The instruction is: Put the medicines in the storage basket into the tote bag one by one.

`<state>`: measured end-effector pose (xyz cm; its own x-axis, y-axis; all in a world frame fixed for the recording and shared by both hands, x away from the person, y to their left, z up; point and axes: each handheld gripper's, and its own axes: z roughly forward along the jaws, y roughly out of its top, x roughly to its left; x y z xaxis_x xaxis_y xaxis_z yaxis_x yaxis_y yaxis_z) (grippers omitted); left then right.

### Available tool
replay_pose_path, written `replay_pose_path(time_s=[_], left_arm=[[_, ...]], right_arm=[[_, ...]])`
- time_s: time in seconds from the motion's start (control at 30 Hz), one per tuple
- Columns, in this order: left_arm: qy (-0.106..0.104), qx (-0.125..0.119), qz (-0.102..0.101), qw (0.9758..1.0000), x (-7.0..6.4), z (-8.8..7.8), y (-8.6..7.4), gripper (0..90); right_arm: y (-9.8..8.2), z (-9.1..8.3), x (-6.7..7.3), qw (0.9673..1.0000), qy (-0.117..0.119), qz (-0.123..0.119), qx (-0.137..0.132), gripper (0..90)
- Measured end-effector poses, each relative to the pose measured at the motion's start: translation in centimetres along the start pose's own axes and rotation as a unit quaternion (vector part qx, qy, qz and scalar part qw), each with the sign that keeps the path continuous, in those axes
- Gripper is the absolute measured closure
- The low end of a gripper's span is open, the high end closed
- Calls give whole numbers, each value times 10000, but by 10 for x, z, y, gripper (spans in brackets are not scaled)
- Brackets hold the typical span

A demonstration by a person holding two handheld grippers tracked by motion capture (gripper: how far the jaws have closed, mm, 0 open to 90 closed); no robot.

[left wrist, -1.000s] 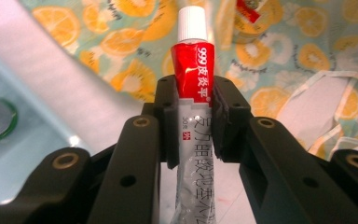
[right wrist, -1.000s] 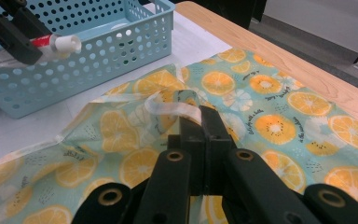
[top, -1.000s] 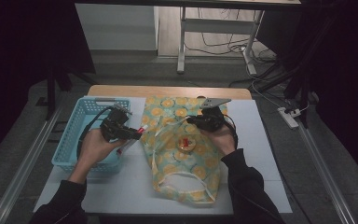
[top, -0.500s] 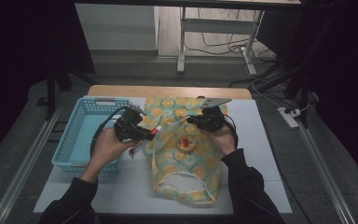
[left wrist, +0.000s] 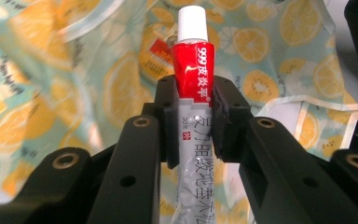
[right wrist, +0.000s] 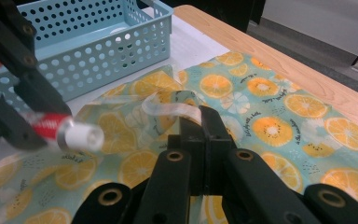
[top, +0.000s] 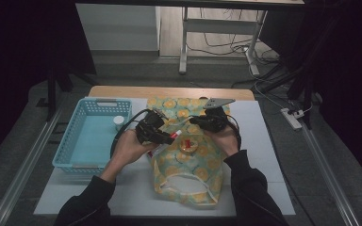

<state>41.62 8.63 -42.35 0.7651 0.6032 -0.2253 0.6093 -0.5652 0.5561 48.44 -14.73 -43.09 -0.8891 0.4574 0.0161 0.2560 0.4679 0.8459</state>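
I am holding a tube of ointment (left wrist: 192,60) in my left hand-held gripper (top: 162,136), its jaws narrowed and pressing on the tube's body just below the red band. The white cap is pointing straight ahead of the jaws, so the tube's long axis is running along the gripper's own line, cap first. In the high view the cap is aiming to the right, toward the fruit-print bag (top: 188,174) lying on the surface (top: 264,155).

My right hand-held gripper (top: 206,123) is sitting over the bag's upper part, jaws fully closed on a fold of the fabric; the right gripper view is showing a raised loop of the pale edge band (right wrist: 168,109) just in front of those closed tips. There, the tube's cap (right wrist: 80,136) is coming in from the left, near that lifted edge but not yet touching it.

I am judging that the coming move turns on this: the opening is lying just ahead of the cap, slightly to the tube's right, and the left hand is the one to close the gap. The blue basket (top: 94,136) is sitting behind and to the left.
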Motion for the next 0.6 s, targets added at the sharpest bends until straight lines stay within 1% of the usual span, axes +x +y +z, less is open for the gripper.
replay_pose_path(time_s=[0.37, 0.47, 0.6], left_arm=[[-2, 55, 212, 9998, -14, 31, 21, 743], [77, 107, 245, 9996, -16, 40, 24, 743], [167, 124, 207, 9996, -14, 49, 28, 743]], right_arm=[[1, 0, 1, 10000, -18, 0, -7, 894], [1, -1, 1, 10000, -15, 8, -31, 893], [1, -1, 1, 10000, -17, 4, -15, 894]])
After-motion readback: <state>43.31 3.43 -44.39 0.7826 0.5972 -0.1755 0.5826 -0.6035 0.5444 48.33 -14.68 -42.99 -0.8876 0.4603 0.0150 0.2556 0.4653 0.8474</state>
